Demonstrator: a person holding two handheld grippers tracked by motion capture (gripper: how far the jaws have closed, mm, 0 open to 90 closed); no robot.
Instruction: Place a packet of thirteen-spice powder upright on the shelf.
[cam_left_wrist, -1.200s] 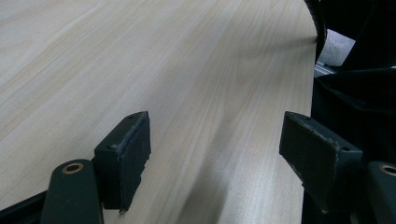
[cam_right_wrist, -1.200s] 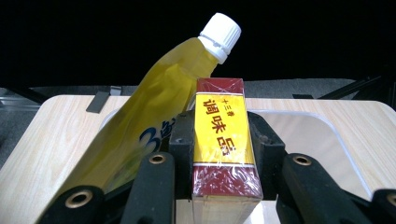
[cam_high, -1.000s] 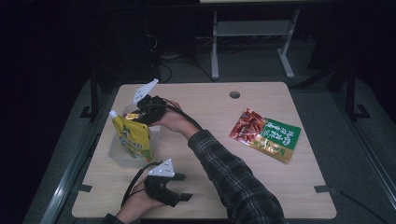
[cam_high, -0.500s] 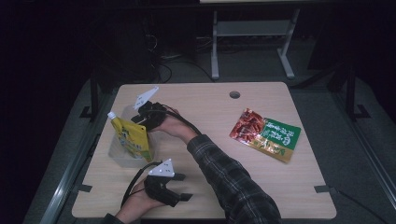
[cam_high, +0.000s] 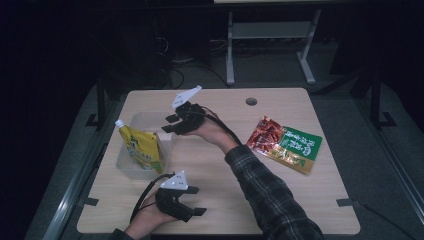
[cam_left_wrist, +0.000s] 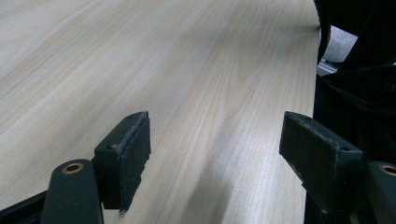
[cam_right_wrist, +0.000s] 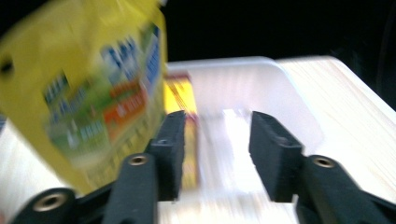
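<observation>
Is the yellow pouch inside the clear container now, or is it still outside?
Inside. The yellow pouch stands in the clear container, leaning against its left wall, spout up. The right claw is beside it, empty.

The high view is dim: the room around is nearly black, and light from above falls mainly on the pale table (cam_high: 280, 200), with soft shadows under the hands. The left gripper view is bright and sharp, its far right corner dark. The right gripper view is smeared by motion; the yellow pouch (cam_right_wrist: 88, 88) and clear tub (cam_right_wrist: 280, 88) blur, the tub glaring white.
</observation>
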